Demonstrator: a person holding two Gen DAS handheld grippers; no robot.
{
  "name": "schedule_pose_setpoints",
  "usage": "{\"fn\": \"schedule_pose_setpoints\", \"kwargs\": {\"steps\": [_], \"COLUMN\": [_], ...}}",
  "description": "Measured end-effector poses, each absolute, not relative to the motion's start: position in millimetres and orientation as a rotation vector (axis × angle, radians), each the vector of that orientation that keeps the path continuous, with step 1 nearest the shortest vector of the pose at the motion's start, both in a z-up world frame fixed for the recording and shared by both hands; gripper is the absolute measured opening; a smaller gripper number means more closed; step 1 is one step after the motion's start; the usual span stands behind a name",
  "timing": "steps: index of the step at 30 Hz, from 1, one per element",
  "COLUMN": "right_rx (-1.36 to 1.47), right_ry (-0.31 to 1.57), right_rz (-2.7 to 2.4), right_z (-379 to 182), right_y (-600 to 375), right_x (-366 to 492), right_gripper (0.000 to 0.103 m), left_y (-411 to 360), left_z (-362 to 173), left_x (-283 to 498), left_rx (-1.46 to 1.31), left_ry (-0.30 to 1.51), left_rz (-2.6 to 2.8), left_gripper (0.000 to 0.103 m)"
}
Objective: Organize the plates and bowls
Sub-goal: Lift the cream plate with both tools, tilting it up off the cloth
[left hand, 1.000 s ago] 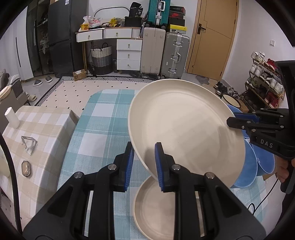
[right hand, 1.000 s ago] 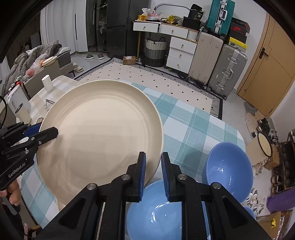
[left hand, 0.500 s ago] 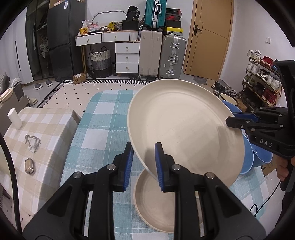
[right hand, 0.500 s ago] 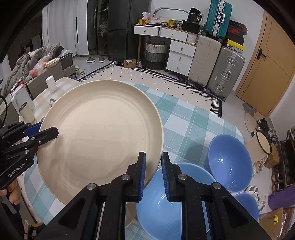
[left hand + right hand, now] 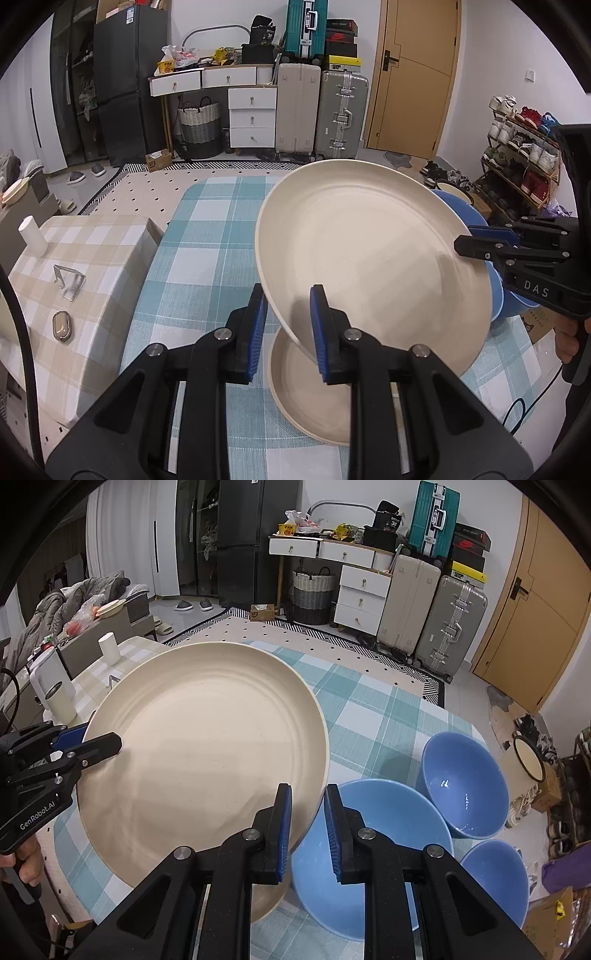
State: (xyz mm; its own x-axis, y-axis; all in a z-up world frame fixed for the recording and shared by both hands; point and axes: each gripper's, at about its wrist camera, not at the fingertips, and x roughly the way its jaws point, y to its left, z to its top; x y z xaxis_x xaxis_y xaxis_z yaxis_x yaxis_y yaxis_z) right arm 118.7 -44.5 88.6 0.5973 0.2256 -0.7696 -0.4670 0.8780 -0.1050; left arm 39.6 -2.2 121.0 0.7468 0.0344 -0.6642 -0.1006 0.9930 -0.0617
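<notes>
A large cream plate (image 5: pixel 369 266) is held tilted in the air above the teal checked table (image 5: pixel 207 266). My left gripper (image 5: pixel 286 325) is shut on its near rim. My right gripper (image 5: pixel 308 823) is shut on the opposite rim, and the plate fills the left of the right wrist view (image 5: pixel 199 760). A second cream plate (image 5: pixel 314 398) lies flat on the table below it. Three blue bowls sit at the right: a large one (image 5: pixel 373 853), one behind it (image 5: pixel 465 782) and a smaller one (image 5: pixel 495 878).
A side table with a beige checked cloth (image 5: pixel 74 280) stands to the left, carrying a white cup (image 5: pixel 32 236), a metal clip (image 5: pixel 68 282) and a small oval object (image 5: pixel 62 325). Suitcases, drawers and a door stand beyond the far edge.
Both grippers have raised the large plate higher above the table. More of the lower plate and the blue bowls now shows under it. Both grips are unchanged.
</notes>
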Motion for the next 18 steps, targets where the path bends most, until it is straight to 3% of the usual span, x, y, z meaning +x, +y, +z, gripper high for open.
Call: {"fn": "schedule_pose_setpoints", "kwargs": {"steps": [18], "right_rx": [-0.277], "right_ry": [0.816], "right_rz": [0.439], "right_z": [73.9], "right_y": [-41.4], "right_x": [87.5], "right_gripper": [0.019], "left_y": [3.6], "left_z": [87.8], "left_x": [19.1], "left_rx": [-0.107], "left_ry": [0.750], "left_rz": [0.079], "left_gripper": [0.019]}}
